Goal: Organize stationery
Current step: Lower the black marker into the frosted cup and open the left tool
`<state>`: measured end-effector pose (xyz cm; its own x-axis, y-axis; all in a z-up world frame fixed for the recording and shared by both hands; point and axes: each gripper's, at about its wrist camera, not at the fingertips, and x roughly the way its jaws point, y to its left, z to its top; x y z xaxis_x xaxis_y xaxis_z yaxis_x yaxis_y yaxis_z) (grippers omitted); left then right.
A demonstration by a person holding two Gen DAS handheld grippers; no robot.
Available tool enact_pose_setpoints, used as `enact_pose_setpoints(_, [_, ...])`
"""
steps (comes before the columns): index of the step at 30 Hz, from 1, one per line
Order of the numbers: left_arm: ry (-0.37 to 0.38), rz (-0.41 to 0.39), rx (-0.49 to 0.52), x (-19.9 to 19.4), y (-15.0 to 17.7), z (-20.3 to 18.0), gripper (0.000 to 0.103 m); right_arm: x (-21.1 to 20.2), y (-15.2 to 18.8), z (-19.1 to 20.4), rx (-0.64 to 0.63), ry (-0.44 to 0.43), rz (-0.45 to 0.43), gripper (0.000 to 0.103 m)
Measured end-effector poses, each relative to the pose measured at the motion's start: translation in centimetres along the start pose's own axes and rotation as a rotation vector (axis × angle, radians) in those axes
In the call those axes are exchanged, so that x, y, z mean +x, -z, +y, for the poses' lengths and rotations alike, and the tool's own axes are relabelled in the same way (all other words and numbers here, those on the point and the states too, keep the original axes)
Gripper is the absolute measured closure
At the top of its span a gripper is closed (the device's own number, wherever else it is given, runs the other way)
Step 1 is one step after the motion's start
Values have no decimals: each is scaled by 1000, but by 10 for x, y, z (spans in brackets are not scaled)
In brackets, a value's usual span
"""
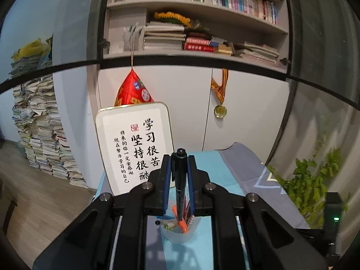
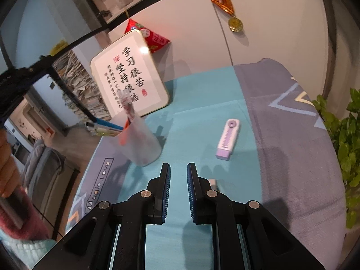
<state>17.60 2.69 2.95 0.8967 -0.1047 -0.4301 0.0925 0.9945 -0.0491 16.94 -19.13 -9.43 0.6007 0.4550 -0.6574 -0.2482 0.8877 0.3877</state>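
My left gripper is shut on a black pen that stands upright between its blue pads. The pen's lower end reaches into the mouth of a clear plastic cup that holds an orange pen and other pens. In the right wrist view the same cup stands left of centre on the teal cloth, blurred, with the left gripper's fingers reaching in from the left. My right gripper hovers over the cloth, shut with nothing between its pads. A white and purple eraser case lies ahead of it to the right.
A framed calligraphy board leans on the white cabinet behind the cup. A small white item peeks out by my right finger. A green plant stands at the right. A hand in a red sleeve shows at the left edge.
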Motion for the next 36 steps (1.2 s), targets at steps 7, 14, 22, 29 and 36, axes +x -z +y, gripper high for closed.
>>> enact_pose_setpoints(7, [-58,48,34,32,13,-3,91,1,1,-19,45,6,-4,88])
enact_pose_setpoints(14, [-71,103,49,52,25,-1,91,5,0,-20,41,2,6,88])
enact_pose_setpoints(22, [-66,146,41,65,34,1,90,6,1,-21,46,5,11,88])
enact_pose_setpoints(29, [-74,200,46,76,45,2,91,8,3,-22,50,5,20,88])
enact_pose_setpoints(36, [-75,216,46,79,48,4,91,8,3,-22,53,6,20,88])
